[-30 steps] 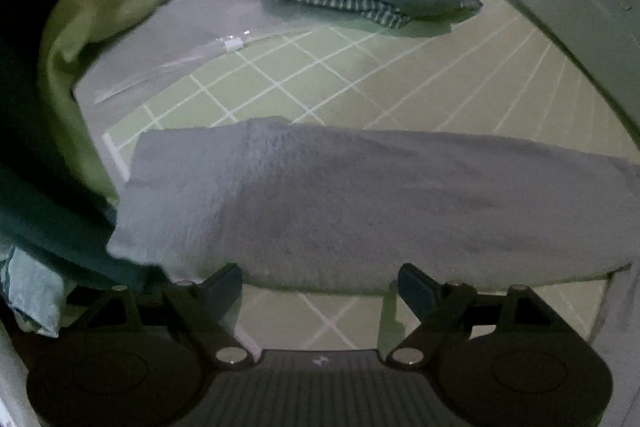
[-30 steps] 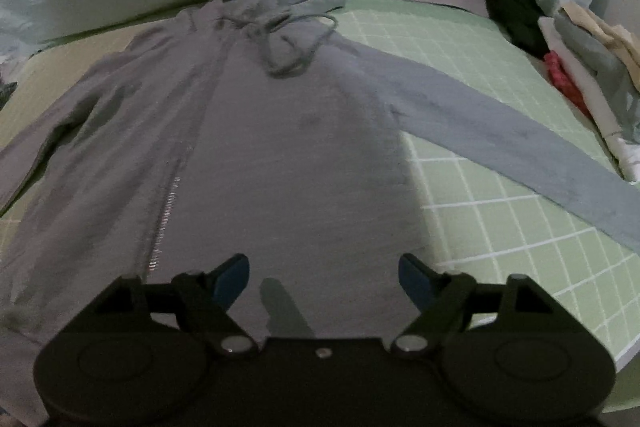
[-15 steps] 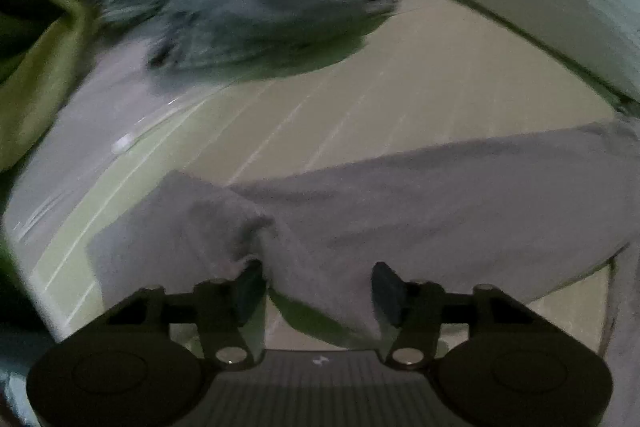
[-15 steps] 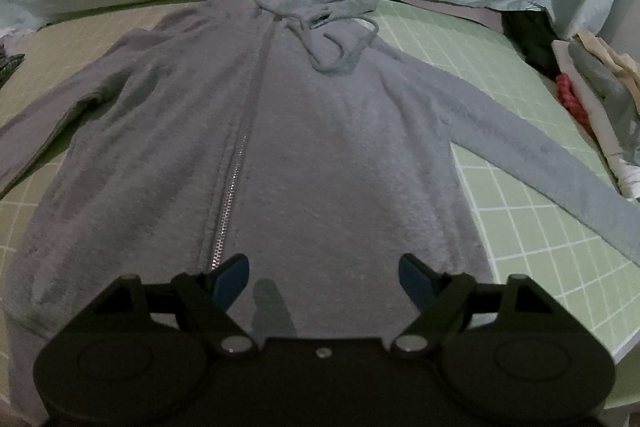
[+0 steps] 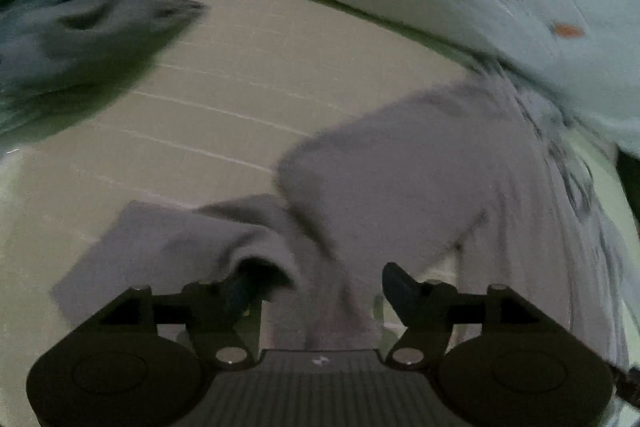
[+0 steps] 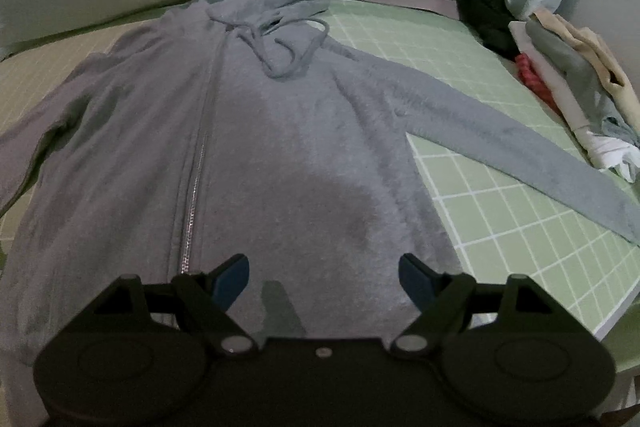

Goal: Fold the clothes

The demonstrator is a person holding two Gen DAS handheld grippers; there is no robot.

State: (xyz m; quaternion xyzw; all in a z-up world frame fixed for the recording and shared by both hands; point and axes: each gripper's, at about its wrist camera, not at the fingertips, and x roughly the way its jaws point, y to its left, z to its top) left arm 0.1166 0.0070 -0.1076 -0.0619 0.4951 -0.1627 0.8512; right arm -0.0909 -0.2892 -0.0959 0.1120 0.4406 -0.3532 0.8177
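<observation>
Left wrist view: blurred grey fleece sleeve [image 5: 384,187] bunched between opening jaws.
Left gripper [image 5: 316,283] has sleeve cloth between its fingers, draped over the left one; a dark rumpled garment [image 5: 80,47] lies at ten o'clock. Right gripper [image 6: 324,275], jaws wide and empty, hovers over the flat zippered hoodie [image 6: 280,155] on the green gridded mat [image 6: 500,207]; stacked clothes [image 6: 572,75] at two o'clock.

My left view is smeared with motion blur: the dark heap of clothes [image 5: 80,39] shows no detail. A fold of the grey hoodie's sleeve [image 5: 224,243] covers one finger of my left hand-held gripper [image 5: 316,287]. In the right view, the far sleeve [image 6: 520,163] runs off the picture's edge.
</observation>
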